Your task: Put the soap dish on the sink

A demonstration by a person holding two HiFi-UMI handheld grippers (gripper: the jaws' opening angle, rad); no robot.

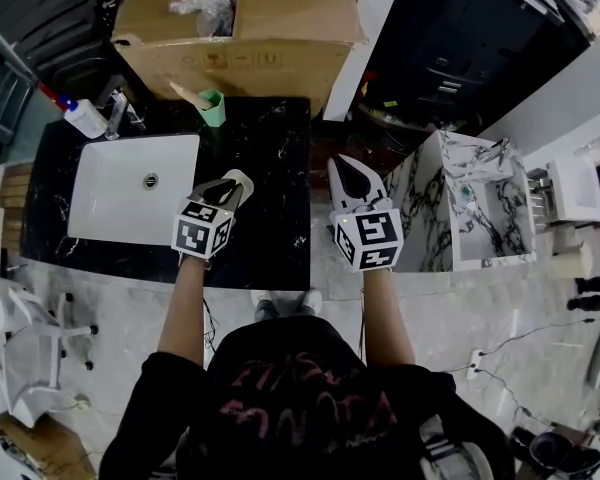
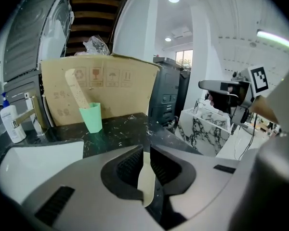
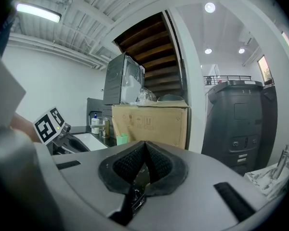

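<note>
My left gripper (image 1: 227, 184) is shut on the rim of a cream soap dish (image 1: 240, 178). It hovers over the black marble counter (image 1: 275, 158), just right of the white sink basin (image 1: 110, 203). In the left gripper view the dish (image 2: 145, 179) shows as a thin cream edge pinched between the dark pads. My right gripper (image 1: 343, 166) is shut with nothing in it, past the counter's right edge. In the right gripper view its pads (image 3: 156, 163) meet.
A green cup (image 1: 211, 106) with a wooden stick stands behind the basin, beside a faucet (image 1: 120, 108) and a soap bottle (image 1: 83, 118). A cardboard box (image 1: 240, 28) sits behind the counter. A white marble sink unit (image 1: 480, 208) stands to the right.
</note>
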